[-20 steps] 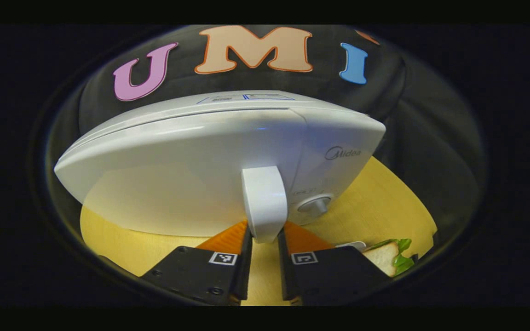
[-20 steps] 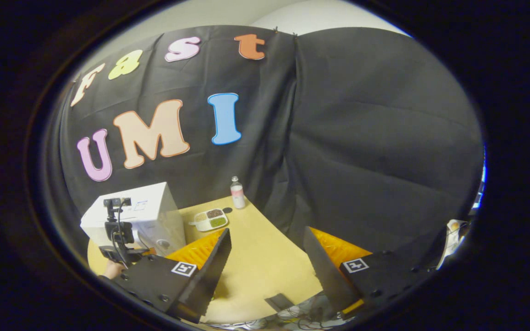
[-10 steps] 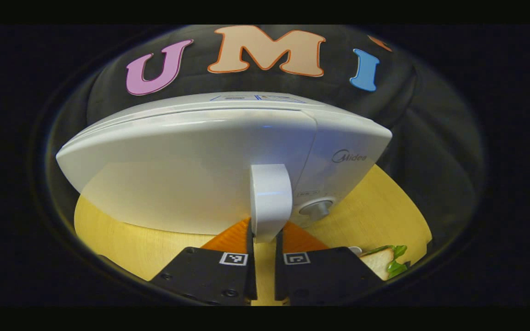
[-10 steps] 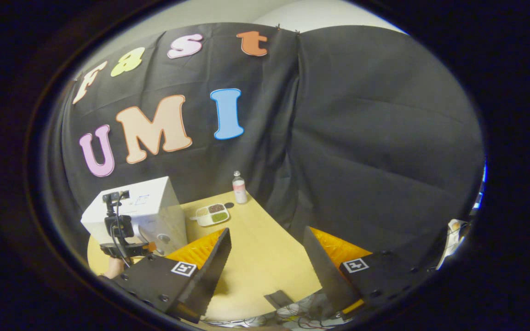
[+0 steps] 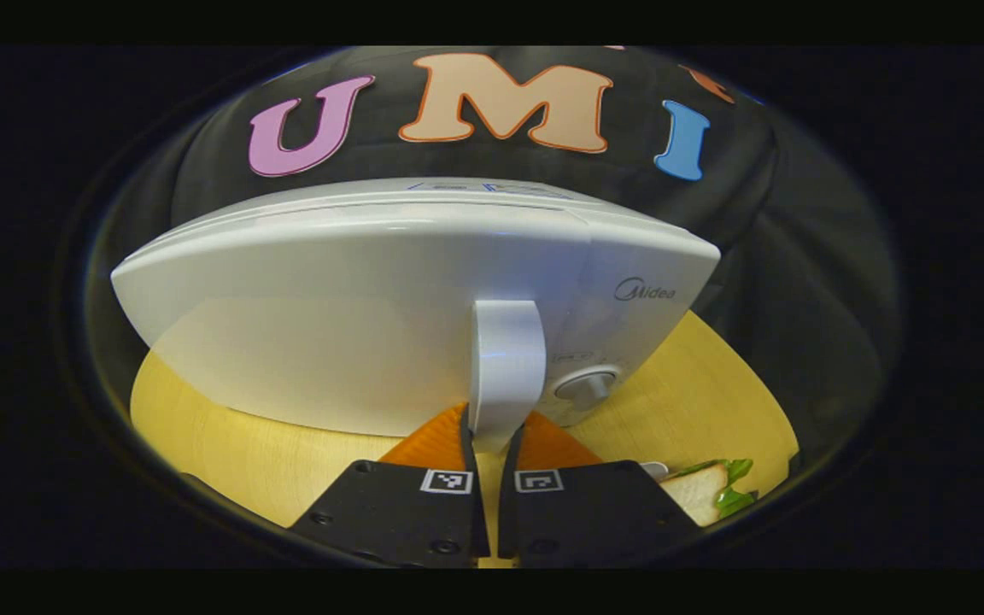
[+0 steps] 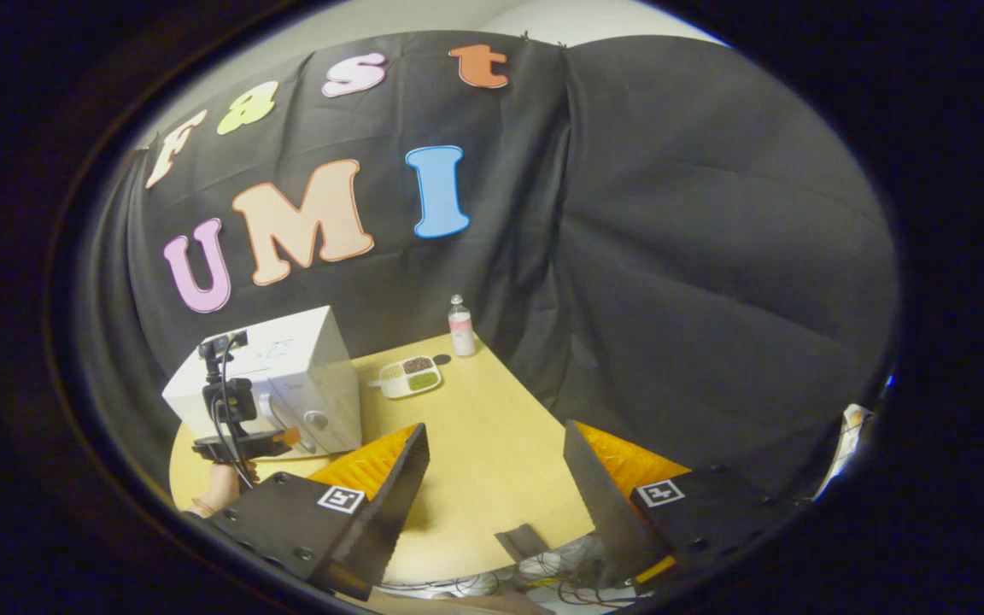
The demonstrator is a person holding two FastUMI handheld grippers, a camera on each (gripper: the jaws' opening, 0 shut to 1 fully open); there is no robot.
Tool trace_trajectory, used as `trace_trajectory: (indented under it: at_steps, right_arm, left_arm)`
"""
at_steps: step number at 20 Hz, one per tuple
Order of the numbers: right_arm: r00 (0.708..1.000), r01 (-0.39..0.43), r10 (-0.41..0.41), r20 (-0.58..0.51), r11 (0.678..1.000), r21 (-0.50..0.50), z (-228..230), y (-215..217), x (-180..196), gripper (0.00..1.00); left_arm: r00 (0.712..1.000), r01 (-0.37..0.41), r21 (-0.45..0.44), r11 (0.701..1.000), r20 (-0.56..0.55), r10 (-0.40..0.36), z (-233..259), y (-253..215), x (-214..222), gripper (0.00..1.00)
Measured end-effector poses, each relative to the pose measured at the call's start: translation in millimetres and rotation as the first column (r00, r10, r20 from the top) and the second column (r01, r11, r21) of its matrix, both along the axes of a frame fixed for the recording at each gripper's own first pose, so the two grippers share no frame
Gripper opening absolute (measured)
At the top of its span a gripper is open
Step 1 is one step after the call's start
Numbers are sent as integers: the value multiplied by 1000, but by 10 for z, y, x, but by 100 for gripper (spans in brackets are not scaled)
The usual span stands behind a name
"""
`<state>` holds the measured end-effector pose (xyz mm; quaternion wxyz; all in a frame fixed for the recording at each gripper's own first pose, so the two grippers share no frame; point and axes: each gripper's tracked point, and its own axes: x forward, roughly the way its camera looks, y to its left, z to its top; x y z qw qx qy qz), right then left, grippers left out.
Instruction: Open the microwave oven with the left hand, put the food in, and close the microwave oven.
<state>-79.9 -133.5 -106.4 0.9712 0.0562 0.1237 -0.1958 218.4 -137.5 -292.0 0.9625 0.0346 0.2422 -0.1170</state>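
Sandwich (image 5: 701, 494) is cut off by the lower edge of the left gripper view and partly hidden behind the left hand-held gripper (image 5: 489, 444). Handle (image 5: 506, 367) base is covered by the fingers. Tray (image 6: 409, 377) contents and bottle (image 6: 460, 325) label are too small to be identified.

Both views are sharp but strongly bowed by the fisheye lens, evenly lit from above, with soft sheen on the white microwave oven (image 5: 372, 307), a warm bright desk (image 6: 492, 453), short shadows beside the fingers (image 6: 389, 495), and dim edges.
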Motion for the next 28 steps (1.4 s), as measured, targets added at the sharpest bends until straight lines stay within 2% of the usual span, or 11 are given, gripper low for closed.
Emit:
trace_trajectory:
  at_steps: [4, 6, 14, 17, 22, 27, 28]
  right_arm:
    - [999, -37, 37, 1, 999, 1, -6, -91, 45, 92]
    - [999, -53, 53, 0, 999, -1, -11, -169, 71, 99]
    - [996, -87, 87, 7, 996, 7, -9, -555, 191, 99]
    - [996, -90, 89, 27, 995, 31, 26, -608, 233, 99]
    - [995, -100, 99, 25, 993, 58, -27, -652, 335, 99]
    - [989, -146, 146, 3, 988, 42, -85, -578, 414, 99]
    - [987, -158, 158, 3, 986, 46, -93, -538, 421, 99]
  left_arm:
    - [999, -44, -13, 999, 15, 45, 3, 10, 2, 4]
    - [998, -59, -20, 998, 25, 60, 12, 16, 4, 5]
    - [985, -164, -53, 985, 46, 166, 25, 37, 11, 2]
    - [977, -211, -60, 976, 2, 211, -50, 83, -158, 2]
    - [987, -161, -53, 986, 11, 161, -90, 298, -695, 3]
    - [985, -171, 14, 985, 25, 170, -107, 481, -983, 5]
    - [983, -184, 2, 983, 25, 184, -101, 518, -1014, 15]
